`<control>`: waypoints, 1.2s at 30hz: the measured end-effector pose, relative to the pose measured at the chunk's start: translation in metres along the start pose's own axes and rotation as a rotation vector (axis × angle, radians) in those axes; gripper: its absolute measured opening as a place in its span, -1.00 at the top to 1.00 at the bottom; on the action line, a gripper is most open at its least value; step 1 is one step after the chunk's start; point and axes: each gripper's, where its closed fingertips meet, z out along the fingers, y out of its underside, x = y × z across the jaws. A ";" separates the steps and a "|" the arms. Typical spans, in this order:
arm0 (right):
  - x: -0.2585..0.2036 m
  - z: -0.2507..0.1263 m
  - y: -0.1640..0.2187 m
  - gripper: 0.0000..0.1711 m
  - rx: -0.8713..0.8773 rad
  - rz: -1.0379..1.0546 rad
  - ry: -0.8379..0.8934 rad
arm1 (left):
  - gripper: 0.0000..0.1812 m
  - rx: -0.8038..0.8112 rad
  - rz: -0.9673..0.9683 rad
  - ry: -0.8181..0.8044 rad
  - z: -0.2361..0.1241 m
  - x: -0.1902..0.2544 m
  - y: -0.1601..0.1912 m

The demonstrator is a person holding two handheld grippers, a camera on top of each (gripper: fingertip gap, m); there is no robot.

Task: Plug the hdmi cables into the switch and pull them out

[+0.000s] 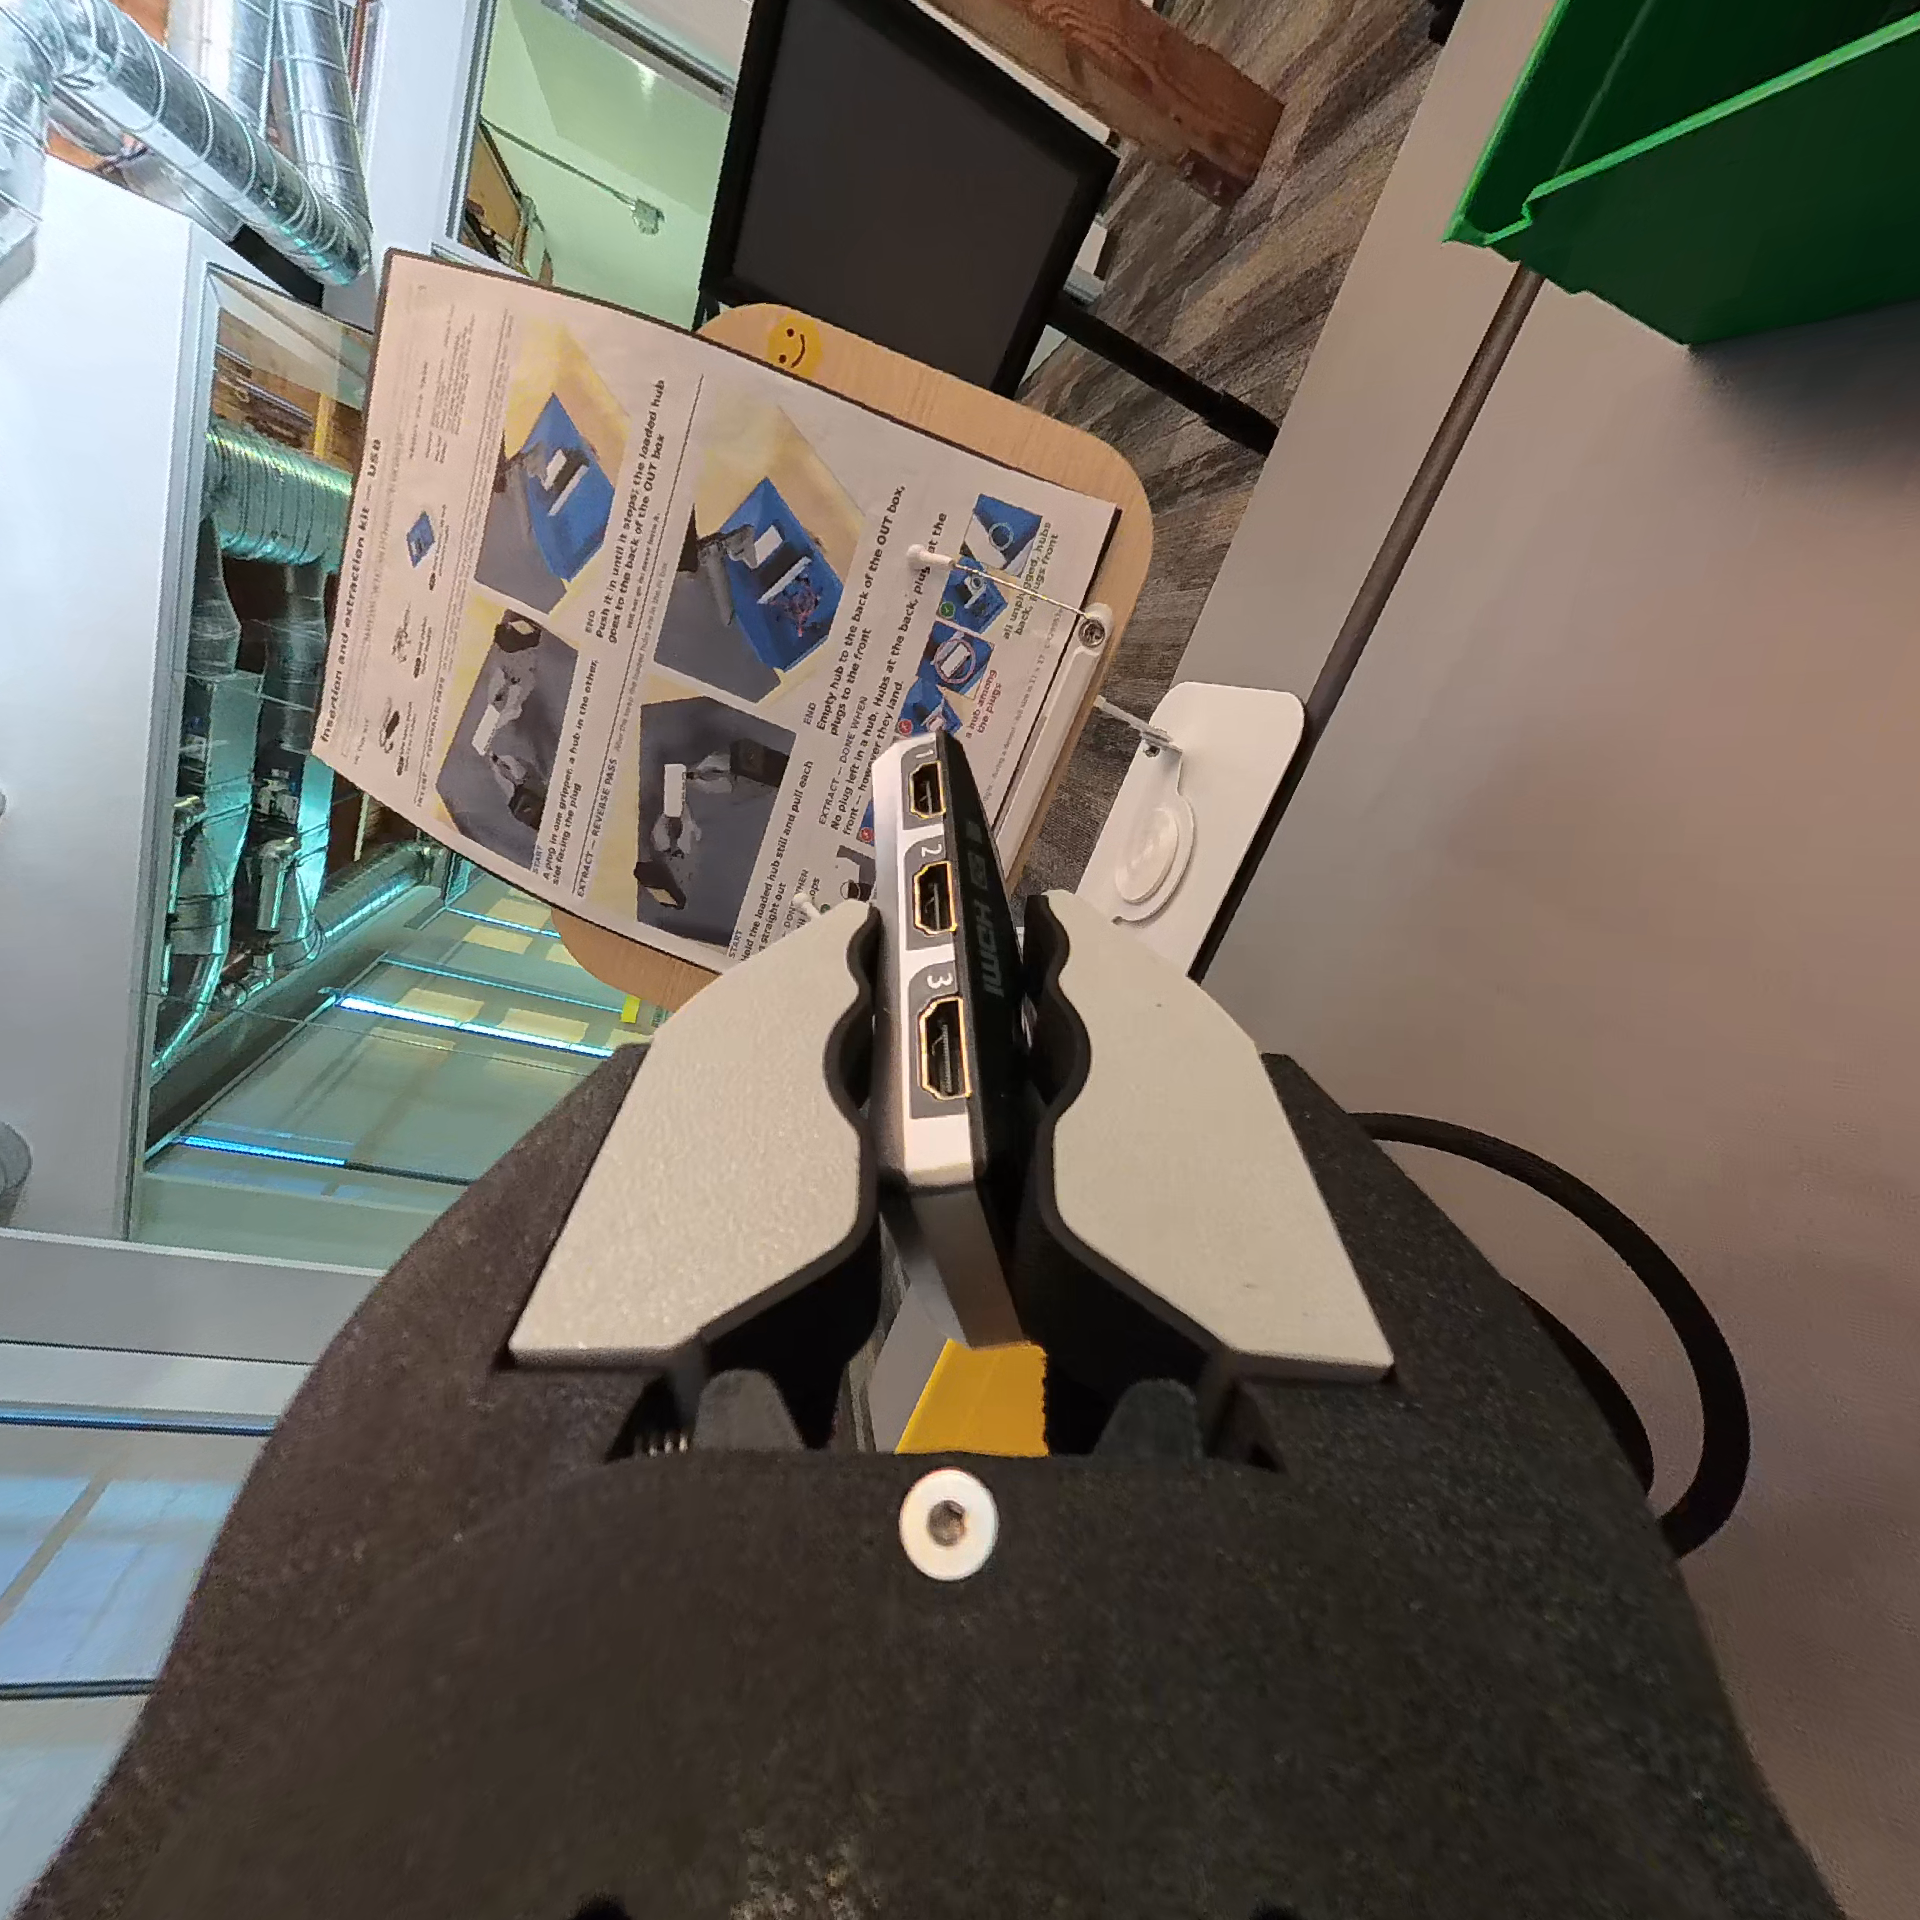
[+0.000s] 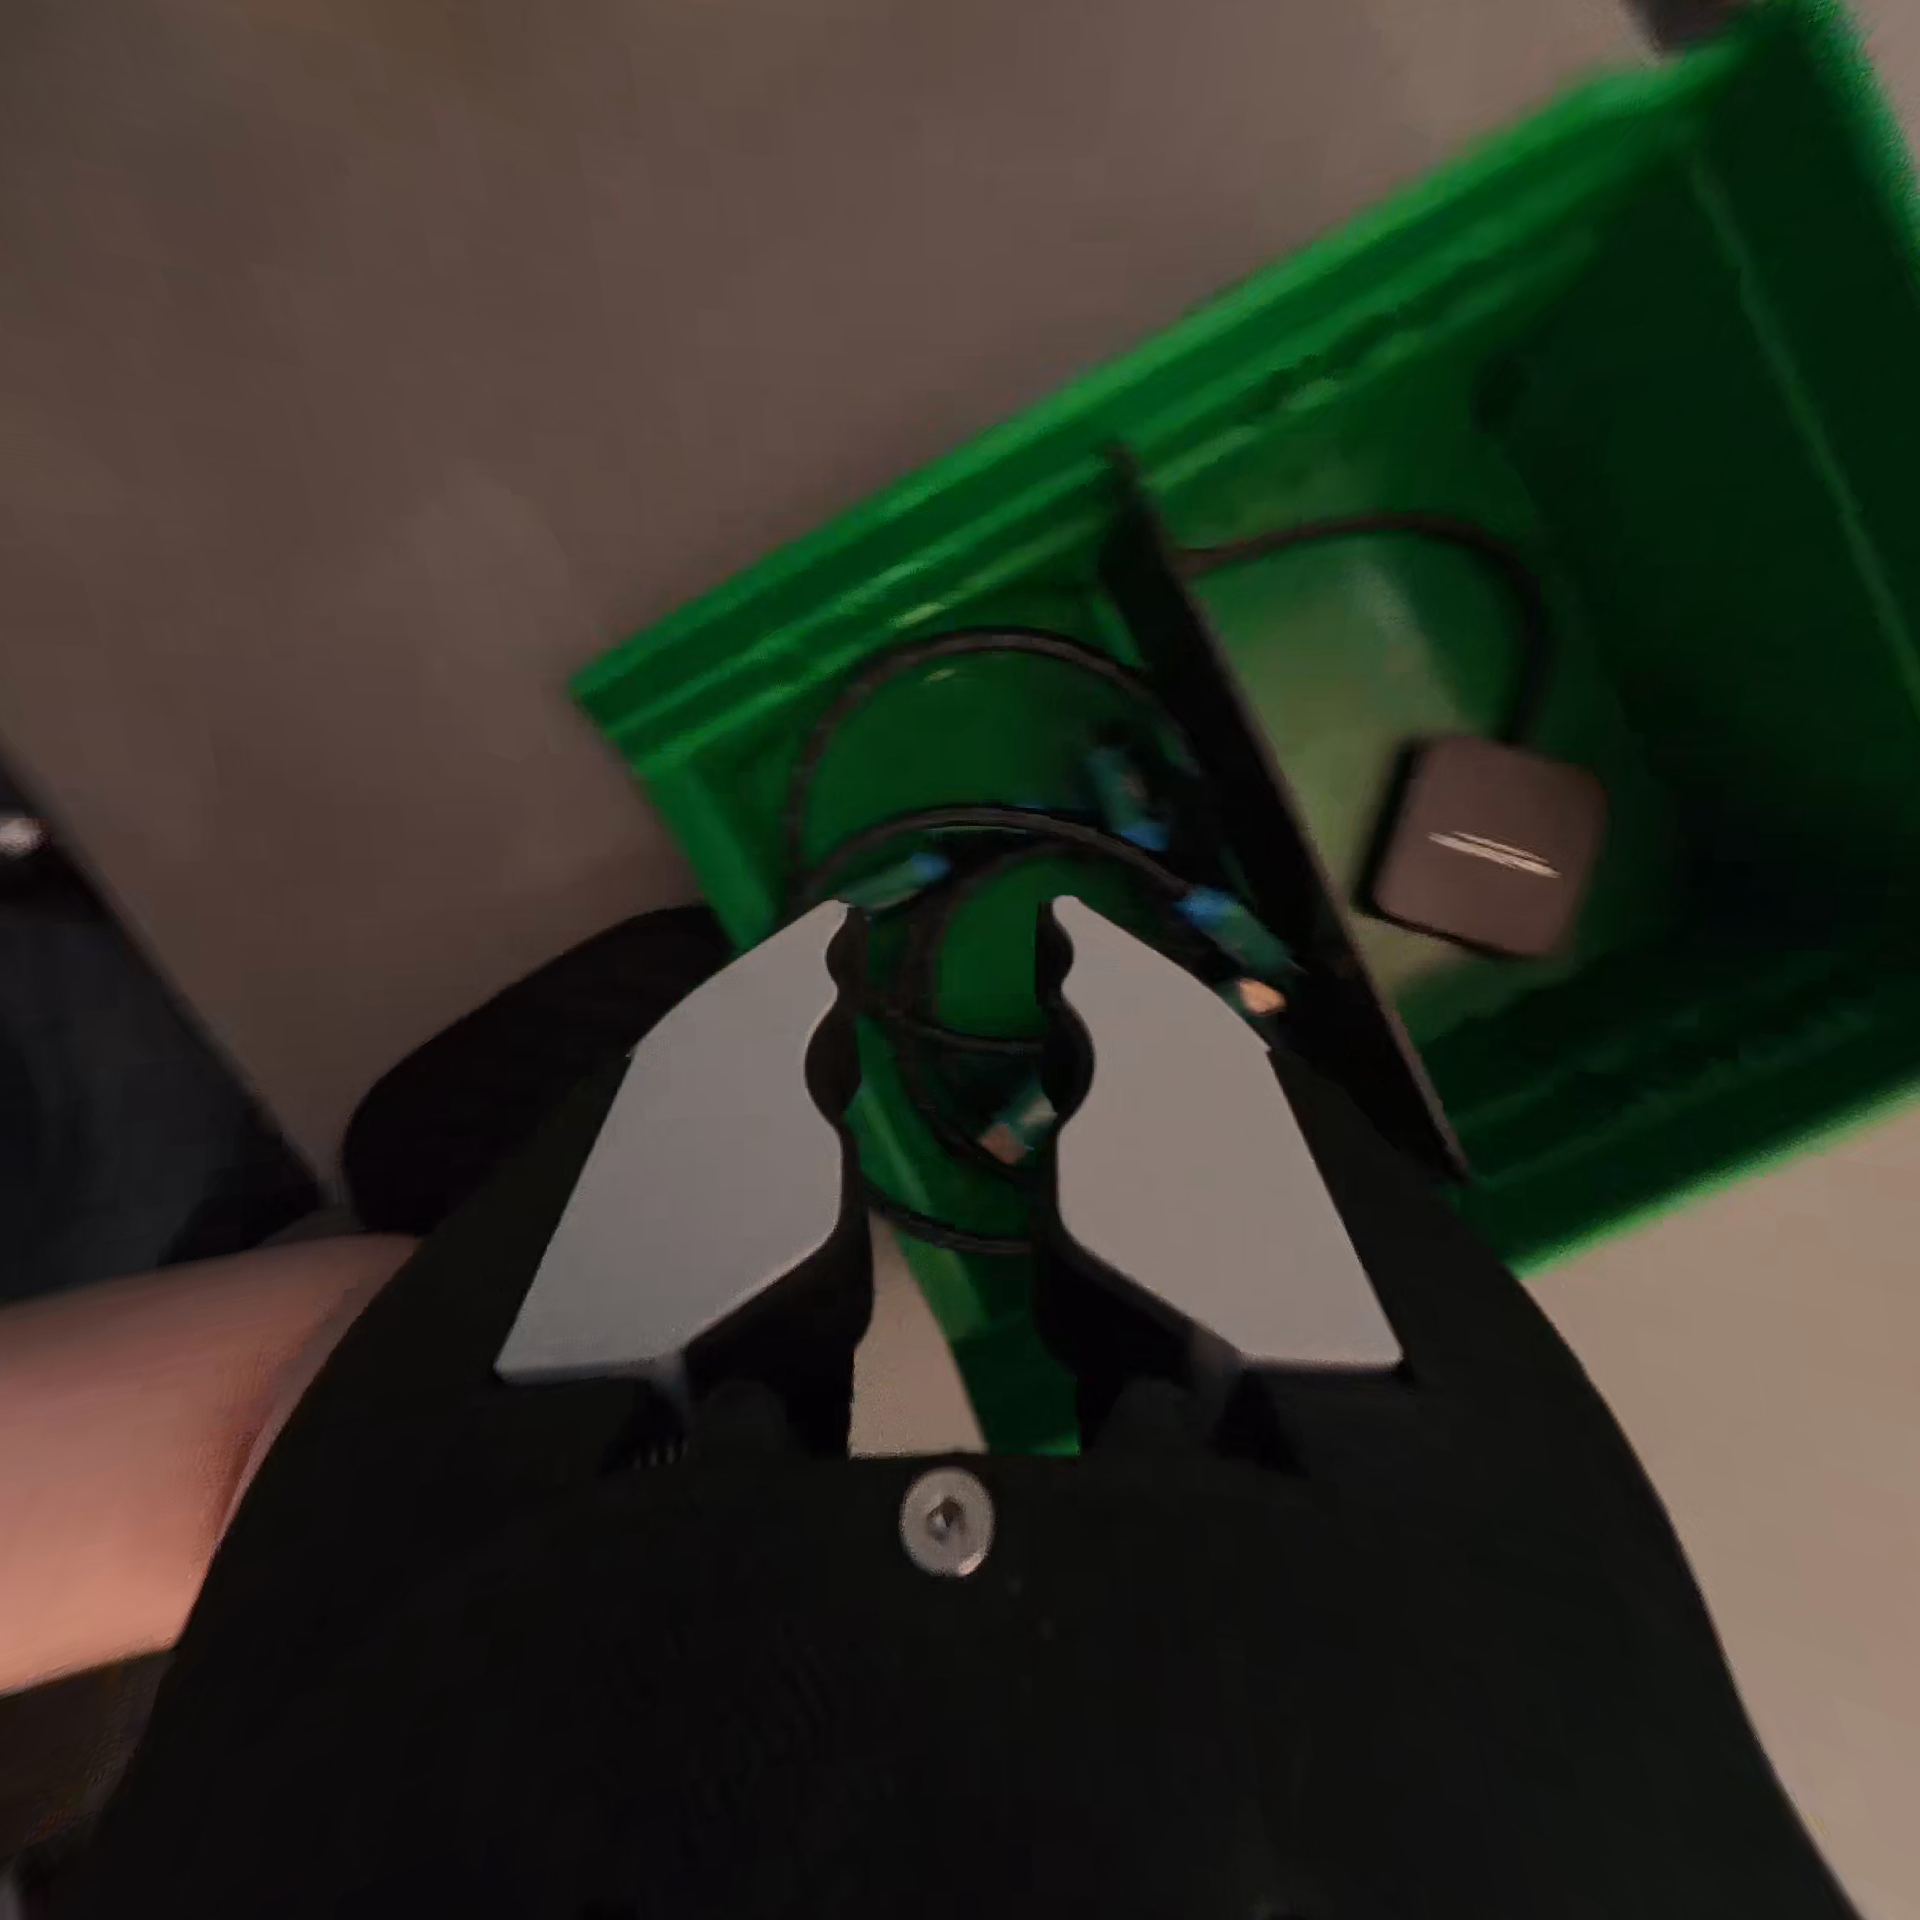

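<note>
In the left wrist view my left gripper (image 1: 948,914) is shut on a slim silver and black HDMI switch (image 1: 940,997), held on edge with three empty gold ports facing the camera. In the right wrist view my right gripper (image 2: 948,914) is open and empty, hovering over the near compartment of a green bin (image 2: 1714,436). Several black HDMI cables (image 2: 966,821) with blue plugs lie coiled in that compartment. One plug (image 2: 1013,1132) lies between the jaws, below them. The view is blurred.
A black divider (image 2: 1278,831) splits the green bin; a second dark boxy device (image 2: 1475,842) lies in the far compartment. An instruction sheet on a wooden stand (image 1: 665,582) rises ahead of the left gripper. The green bin's corner (image 1: 1704,156) shows at upper right. A black cable (image 1: 1621,1299) loops on the grey table. Tip to tip, the grippers are about 30 cm apart.
</note>
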 end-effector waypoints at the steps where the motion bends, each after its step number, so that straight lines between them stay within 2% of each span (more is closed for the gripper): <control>1: -0.013 0.003 0.001 0.61 -0.028 -0.043 -0.040 | 0.72 0.001 -0.001 0.000 0.000 0.000 0.000; 4: -0.015 0.011 0.001 0.61 -0.108 -0.098 0.006 | 0.71 0.013 0.008 0.001 -0.001 0.001 -0.002; 7: -0.018 0.009 -0.027 0.63 -0.020 -0.152 0.033 | 0.72 0.072 0.003 0.045 -0.005 0.007 -0.011; 9: -0.020 0.000 -0.062 0.61 0.110 -0.262 0.118 | 0.72 0.170 0.009 0.145 -0.012 0.020 -0.025; 11: -0.033 -0.015 -0.109 0.62 0.317 -0.432 0.228 | 0.72 0.262 0.001 0.235 -0.023 0.032 -0.039; 14: -0.081 -0.038 -0.168 0.59 0.659 -0.664 0.277 | 0.72 0.379 -0.026 0.346 -0.043 0.042 -0.057; 16: -0.109 -0.041 -0.184 0.59 0.787 -0.812 0.317 | 0.72 0.436 -0.016 0.407 -0.055 0.048 -0.065; 19: -0.133 -0.023 -0.187 0.59 0.771 -0.953 0.321 | 0.72 0.470 -0.010 0.443 -0.066 0.052 -0.072; 24: -0.142 0.000 -0.188 0.59 0.711 -0.976 0.283 | 0.72 0.536 0.000 0.515 -0.079 0.062 -0.082; 25: -0.145 0.004 -0.188 0.61 0.703 -0.988 0.269 | 0.72 0.546 0.001 0.533 -0.081 0.065 -0.084; 26: -0.148 0.007 -0.184 0.71 0.679 -1.006 0.248 | 0.72 0.545 0.008 0.539 -0.082 0.066 -0.083; 29: -0.148 0.008 -0.184 0.73 0.649 -0.986 0.252 | 0.72 0.545 -0.008 0.544 -0.081 0.065 -0.082; 31: -0.146 0.002 -0.188 0.75 0.669 -0.984 0.300 | 0.62 0.536 -0.042 0.461 -0.076 0.050 -0.081; 34: -0.139 -0.016 -0.196 0.75 0.733 -0.946 0.383 | 0.58 0.546 -0.119 0.357 -0.081 0.020 -0.078; 36: -0.125 -0.035 -0.197 0.75 0.763 -0.899 0.469 | 0.64 0.577 -0.212 0.221 -0.087 -0.013 -0.075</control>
